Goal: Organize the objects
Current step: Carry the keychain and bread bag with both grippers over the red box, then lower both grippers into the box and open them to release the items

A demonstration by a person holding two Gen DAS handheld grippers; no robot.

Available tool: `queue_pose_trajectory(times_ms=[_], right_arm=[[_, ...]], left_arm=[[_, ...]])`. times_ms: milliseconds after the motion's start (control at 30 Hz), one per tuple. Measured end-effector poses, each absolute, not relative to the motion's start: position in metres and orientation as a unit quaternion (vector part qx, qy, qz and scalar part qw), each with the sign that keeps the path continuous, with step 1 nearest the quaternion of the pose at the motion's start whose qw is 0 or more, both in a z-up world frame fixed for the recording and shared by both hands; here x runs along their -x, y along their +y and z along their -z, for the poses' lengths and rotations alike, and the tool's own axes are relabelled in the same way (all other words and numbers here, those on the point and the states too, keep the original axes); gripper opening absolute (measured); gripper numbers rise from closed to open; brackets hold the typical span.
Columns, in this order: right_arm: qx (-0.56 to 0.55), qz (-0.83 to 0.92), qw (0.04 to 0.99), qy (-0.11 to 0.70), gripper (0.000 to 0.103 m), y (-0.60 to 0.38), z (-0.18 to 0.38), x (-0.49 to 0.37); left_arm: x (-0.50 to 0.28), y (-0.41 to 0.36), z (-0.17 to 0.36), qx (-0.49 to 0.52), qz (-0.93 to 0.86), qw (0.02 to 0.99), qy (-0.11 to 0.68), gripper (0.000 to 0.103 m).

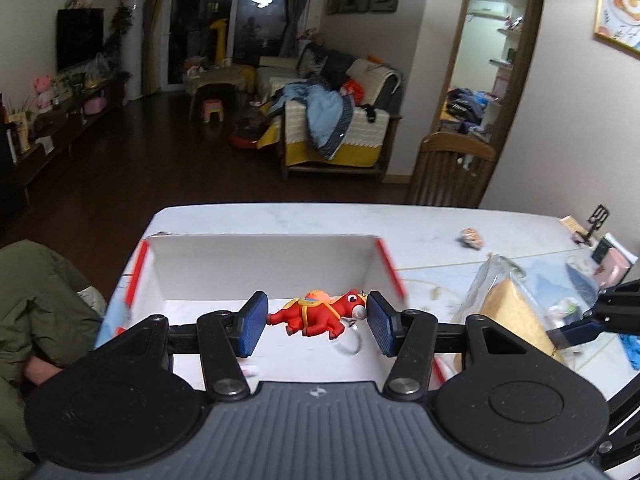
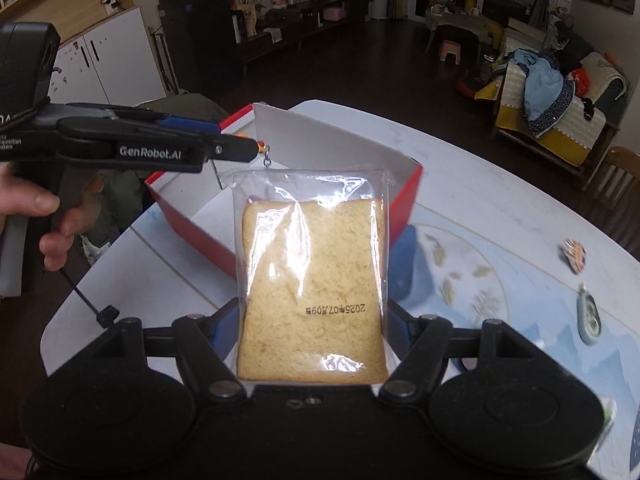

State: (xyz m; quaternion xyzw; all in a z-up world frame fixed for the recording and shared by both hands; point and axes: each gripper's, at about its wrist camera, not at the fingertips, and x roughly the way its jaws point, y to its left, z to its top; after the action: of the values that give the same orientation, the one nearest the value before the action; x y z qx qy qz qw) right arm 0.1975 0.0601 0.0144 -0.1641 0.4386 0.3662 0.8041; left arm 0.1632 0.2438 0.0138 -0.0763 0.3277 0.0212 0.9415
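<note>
My left claw [image 1: 316,320] is clamped on a small red toy horse [image 1: 318,314]: the blue pads press its tail end and its pale snout. It is a glossy rubbery figure with an orange and yellow saddle, a big cartoon eye, stubby legs pointing toward me, and a clear key ring [image 1: 347,340] dangling beneath the head. I hold it above the open box [image 1: 260,258], which is white inside and red outside and sits on the pale tabletop [image 1: 432,236].

My right claw [image 2: 312,336] grips a slice of bread in a clear bag [image 2: 312,276] by its two side edges. The bread is golden, square with rounded upper corners, its crumb coarse; the wrapper is shiny and carries a printed date, upside down from my side. It hangs just in front of the box's red near corner. Seen from my right wrist, my left hand [image 2: 36,216] grips the other tool's handle.

On the tabletop lie a small striped shell [image 2: 575,255] and a grey-green oval fob [image 2: 589,318].
</note>
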Motion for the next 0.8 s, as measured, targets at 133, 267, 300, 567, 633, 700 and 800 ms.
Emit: queue_pose_trajectory(times_ms=[133, 267, 300, 567, 633, 700, 800], right_arm=[[0.162, -0.357, 0.802, 0.451, 0.071, 0.084, -0.005, -0.215], [0.181, -0.347, 0.803, 0.449, 0.071, 0.113, 0.004, -0.231], [0.186, -0.343, 0.802, 0.452, 0.071, 0.120, 0.007, -0.236], [0.200, -0.311, 0.791, 0.487, 0.071, 0.159, 0.046, -0.269], [0.203, -0.307, 0.788, 0.493, 0.070, 0.165, 0.054, -0.274], [0.215, -0.307, 0.787, 0.490, 0.069, 0.172, 0.060, -0.275], [0.219, -0.305, 0.787, 0.489, 0.069, 0.180, 0.066, -0.278]], left_arm=[[-0.173, 0.264, -0.005, 0.062, -0.032, 0.939, 0.338, 0.053], [-0.188, 0.282, 0.006, 0.043, -0.038, 0.935, 0.349, 0.053], [-0.192, 0.285, 0.009, 0.039, -0.039, 0.934, 0.353, 0.053], [-0.218, 0.300, 0.027, -0.003, -0.039, 0.922, 0.386, 0.053], [-0.225, 0.303, 0.032, -0.010, -0.038, 0.919, 0.391, 0.053], [-0.231, 0.305, 0.038, -0.014, -0.037, 0.917, 0.398, 0.053], [-0.239, 0.306, 0.047, -0.020, -0.035, 0.911, 0.411, 0.053]])
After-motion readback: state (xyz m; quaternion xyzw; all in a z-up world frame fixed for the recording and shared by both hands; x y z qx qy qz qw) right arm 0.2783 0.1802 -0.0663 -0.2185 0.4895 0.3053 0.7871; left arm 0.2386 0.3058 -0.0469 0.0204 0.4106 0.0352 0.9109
